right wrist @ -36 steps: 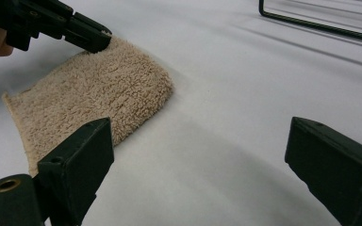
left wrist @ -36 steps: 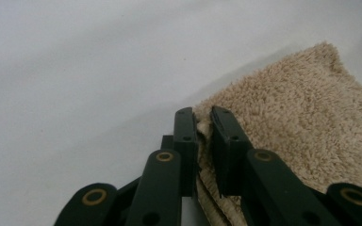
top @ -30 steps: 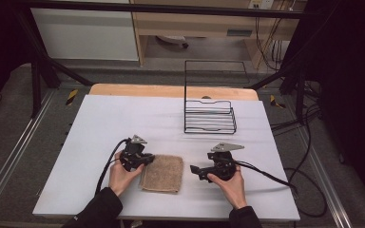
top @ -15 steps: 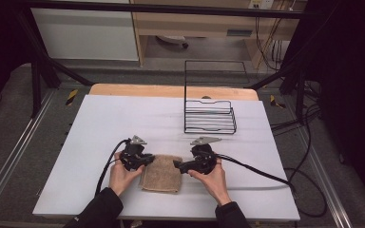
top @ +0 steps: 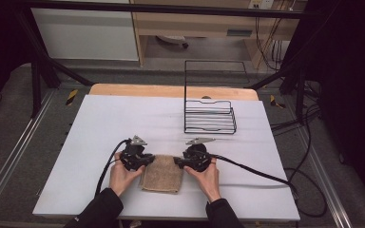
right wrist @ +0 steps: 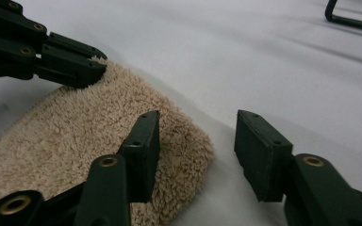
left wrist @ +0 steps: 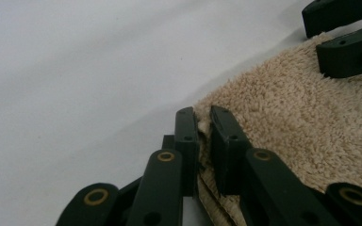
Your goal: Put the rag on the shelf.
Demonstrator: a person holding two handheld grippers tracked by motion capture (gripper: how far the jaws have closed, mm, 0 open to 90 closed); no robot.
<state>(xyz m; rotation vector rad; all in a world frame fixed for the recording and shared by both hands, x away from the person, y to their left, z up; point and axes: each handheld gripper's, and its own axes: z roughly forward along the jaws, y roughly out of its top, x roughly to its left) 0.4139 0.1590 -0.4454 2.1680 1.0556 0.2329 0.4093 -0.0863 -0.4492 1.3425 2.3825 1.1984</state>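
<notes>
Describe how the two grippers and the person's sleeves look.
Both the left gripper and the right gripper are black, with flat black jaws on linked bars joined by brass-coloured rivets. Each carries a grey three-cornered plate on top and trails a black cable. The sleeves are black.

A lab: dark metal frame (top: 43, 66) around a white table (top: 100, 142), cables (top: 309, 142) across the floor.

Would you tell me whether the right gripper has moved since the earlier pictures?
Yes. The right gripper moved left, from beside the towel to its right corner, judged against the wire rack.
</notes>
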